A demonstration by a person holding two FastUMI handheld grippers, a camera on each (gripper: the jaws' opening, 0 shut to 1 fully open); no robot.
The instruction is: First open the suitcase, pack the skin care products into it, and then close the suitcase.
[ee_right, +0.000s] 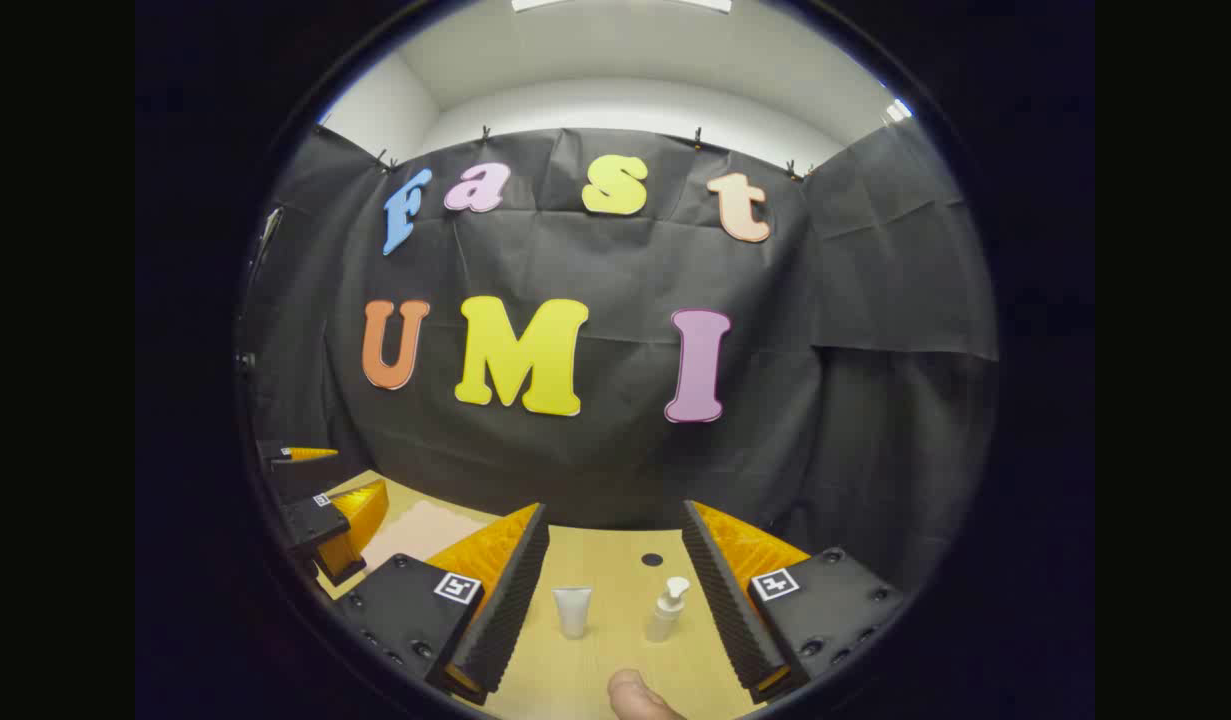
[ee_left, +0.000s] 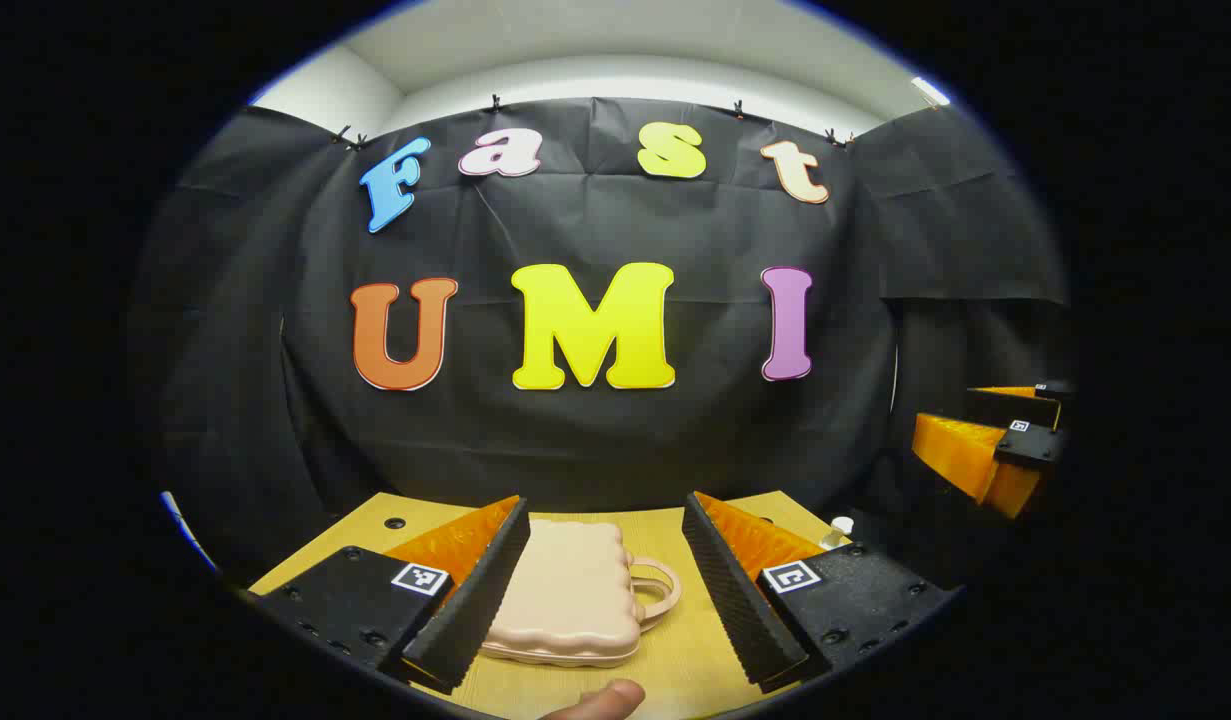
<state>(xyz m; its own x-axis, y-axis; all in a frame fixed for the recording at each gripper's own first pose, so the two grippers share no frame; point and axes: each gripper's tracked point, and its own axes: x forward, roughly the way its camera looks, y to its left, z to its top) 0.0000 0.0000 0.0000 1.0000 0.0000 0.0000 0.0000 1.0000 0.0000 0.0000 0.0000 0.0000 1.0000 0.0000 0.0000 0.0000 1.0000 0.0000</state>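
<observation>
On table (ee_left: 675, 660): shut suitcase (ee_left: 565, 590) btwn open left hand-held gripper (ee_left: 605, 590) fingers.

A wooden table (ee_left: 675, 660) with a light grain runs across the bottom of both views, with small dark round holes (ee_right: 652, 560) in its top. Behind it hangs a black cloth wall (ee_left: 595, 440), creased, its panels held along the upper edge by small dark clips (ee_left: 494, 102). Above the cloth are a white room wall (ee_right: 615, 105) and a ceiling with a bright light strip (ee_left: 930, 92)
</observation>
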